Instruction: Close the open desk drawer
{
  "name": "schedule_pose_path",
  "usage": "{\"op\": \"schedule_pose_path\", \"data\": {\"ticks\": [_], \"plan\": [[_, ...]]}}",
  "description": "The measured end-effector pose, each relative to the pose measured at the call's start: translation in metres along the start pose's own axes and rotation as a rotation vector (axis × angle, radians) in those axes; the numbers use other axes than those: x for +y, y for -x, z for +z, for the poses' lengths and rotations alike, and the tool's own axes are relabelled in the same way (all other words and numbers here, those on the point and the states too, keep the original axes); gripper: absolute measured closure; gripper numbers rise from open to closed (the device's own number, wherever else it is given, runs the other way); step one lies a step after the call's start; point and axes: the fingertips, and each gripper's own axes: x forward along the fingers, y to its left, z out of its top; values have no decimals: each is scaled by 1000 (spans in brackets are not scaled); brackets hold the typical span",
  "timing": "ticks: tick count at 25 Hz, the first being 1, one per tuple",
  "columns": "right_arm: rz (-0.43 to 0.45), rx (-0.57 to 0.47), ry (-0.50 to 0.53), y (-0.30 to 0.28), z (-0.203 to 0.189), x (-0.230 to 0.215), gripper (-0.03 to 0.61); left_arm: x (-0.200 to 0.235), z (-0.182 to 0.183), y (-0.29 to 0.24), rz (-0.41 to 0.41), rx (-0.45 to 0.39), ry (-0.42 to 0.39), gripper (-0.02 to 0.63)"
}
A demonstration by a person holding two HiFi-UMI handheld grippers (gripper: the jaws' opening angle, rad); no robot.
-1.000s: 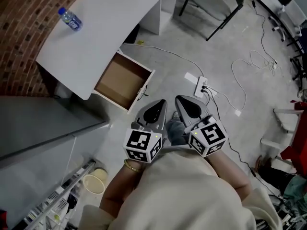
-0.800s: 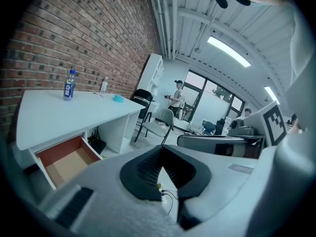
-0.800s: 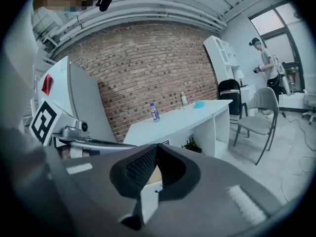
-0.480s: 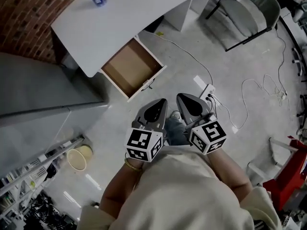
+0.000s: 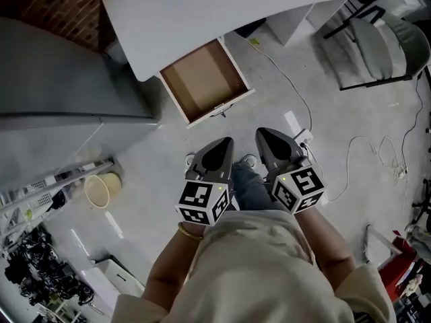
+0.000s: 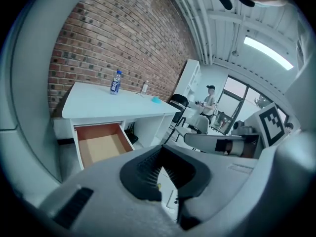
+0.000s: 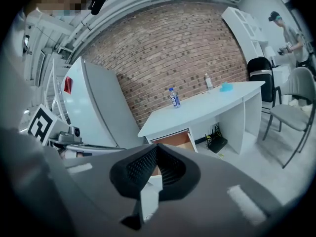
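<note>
The open drawer [image 5: 205,79] juts out from under the white desk [image 5: 222,12], its brown inside bare and its white front [image 5: 225,107] toward me. It also shows in the left gripper view as the drawer [image 6: 101,144] and in the right gripper view as the drawer [image 7: 173,140]. My left gripper [image 5: 217,147] and right gripper [image 5: 264,137] hang side by side over the floor, short of the drawer front, both shut and empty. Their jaws meet with nothing between them: left gripper [image 6: 157,179], right gripper [image 7: 154,173].
A grey cabinet [image 5: 60,79] stands left of the desk. A power strip [image 5: 298,130] and cables [image 5: 377,157] lie on the floor to the right, with chairs [image 5: 380,46] beyond. A bottle [image 6: 115,82] stands on the desk. A pale bucket [image 5: 100,189] sits at lower left.
The view has swung so the desk and drawer now sit higher and more central. Both grippers stay side by side and shut, a little nearer the drawer front.
</note>
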Motion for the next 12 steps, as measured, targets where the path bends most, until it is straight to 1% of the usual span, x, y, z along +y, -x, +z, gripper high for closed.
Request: {"op": "schedule_pose_path", "data": {"ticks": [6, 12], "plan": [[43, 42, -12, -21, -17, -13, 575, 17, -17, -11, 73, -15, 62, 612], [70, 67, -66, -46, -46, -27, 575, 38, -42, -26, 125, -38, 133, 612]]}}
